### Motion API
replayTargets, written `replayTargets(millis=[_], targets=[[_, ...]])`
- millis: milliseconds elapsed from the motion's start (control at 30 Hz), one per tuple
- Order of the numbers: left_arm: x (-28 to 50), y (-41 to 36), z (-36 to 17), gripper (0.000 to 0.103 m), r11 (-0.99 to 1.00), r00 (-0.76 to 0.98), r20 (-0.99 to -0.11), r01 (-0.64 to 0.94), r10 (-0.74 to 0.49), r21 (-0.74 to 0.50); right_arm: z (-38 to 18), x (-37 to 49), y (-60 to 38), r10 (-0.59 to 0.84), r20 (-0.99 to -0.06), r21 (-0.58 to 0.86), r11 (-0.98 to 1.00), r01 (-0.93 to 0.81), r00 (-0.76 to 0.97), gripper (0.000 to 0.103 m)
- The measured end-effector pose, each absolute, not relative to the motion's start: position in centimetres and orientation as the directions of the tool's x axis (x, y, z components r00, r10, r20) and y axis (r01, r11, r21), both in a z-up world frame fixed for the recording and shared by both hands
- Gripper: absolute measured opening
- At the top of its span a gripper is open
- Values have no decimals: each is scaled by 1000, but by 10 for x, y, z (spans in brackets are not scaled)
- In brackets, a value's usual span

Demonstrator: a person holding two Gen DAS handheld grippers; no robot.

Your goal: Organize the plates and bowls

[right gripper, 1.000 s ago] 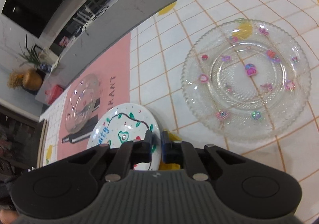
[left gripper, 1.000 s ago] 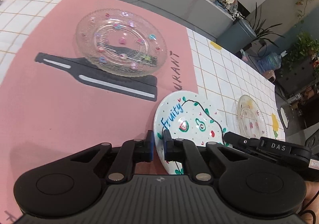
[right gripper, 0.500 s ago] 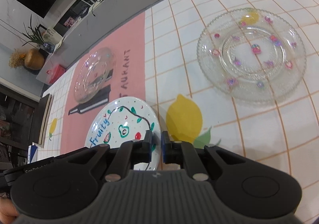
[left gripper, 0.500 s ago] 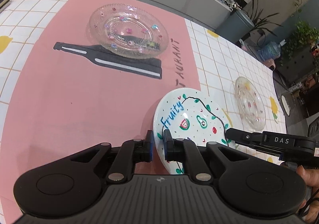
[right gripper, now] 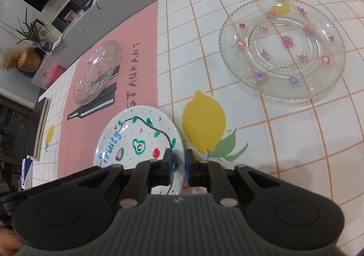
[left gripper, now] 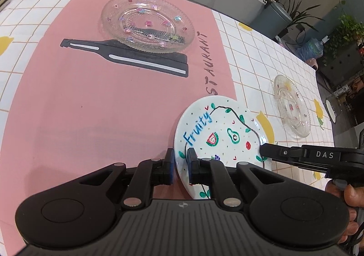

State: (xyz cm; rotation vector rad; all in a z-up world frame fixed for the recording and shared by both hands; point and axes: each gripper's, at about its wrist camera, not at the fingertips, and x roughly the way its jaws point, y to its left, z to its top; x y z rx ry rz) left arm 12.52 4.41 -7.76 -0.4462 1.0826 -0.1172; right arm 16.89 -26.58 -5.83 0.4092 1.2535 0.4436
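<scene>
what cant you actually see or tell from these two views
- Near rim of the white fruit plate: both views, hidden by the gripper bodies.
- Whether that plate rests on the tablecloth or is lifted: unclear.
- The person: only fingers, cut off by the left view's edge.

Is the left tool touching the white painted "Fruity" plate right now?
Touching. The left wrist view shows the left tool pinching the white painted "Fruity" plate by its near rim, one finger on each side.

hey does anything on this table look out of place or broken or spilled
Nothing looks broken or spilled. The only unusual thing: the white Fruity plate is not lying flat; the left gripper and right gripper each pinch its rim. Both glass plates sit flat and intact.
</scene>
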Motion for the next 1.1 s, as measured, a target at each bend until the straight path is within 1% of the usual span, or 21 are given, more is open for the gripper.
replayTargets(millis=[300,400,433,467,500,533,667,767,900,1067,1100], targets=[[123,43,-77,13,913,450,-834,-92,-319,-398,-56,166,-259,511,-831,494,860,-130,220,12],[127,48,-79,13,900,439,-831,-102,-342,-424,-57,170,-260,528,-824,516,849,-114,204,18],[128,50,-79,14,894,432,-830,-108,-352,-435,-56,172,-261,533,-823,523,846,-103,197,23],[130,51,-79,14,891,426,-832,-113,-355,-439,-54,173,-263,525,-827,518,851,-89,200,33],[131,52,-78,14,892,423,-835,-119,-352,-436,-50,174,-265,512,-831,507,858,-82,219,38],[131,54,-76,14,896,426,-838,-121,-342,-427,-43,175,-266,502,-829,498,863,-86,246,39],[131,61,-59,14,926,497,-824,-99,-272,-365,-21,182,-279,508,-797,510,856,-87,326,39],[131,70,-44,14,934,558,-795,-95,-236,-344,-14,192,-296,505,-781,527,849,-47,367,39],[131,74,-31,21,933,600,-764,-79,-236,-350,-7,204,-330,487,-759,545,838,13,431,39],[155,53,-29,21,937,549,-793,-51,-263,-346,-4,215,-375,442,-736,558,825,91,512,40],[162,44,-26,23,942,541,-799,-38,-261,-334,-5,217,-383,434,-736,560,822,106,520,40]])
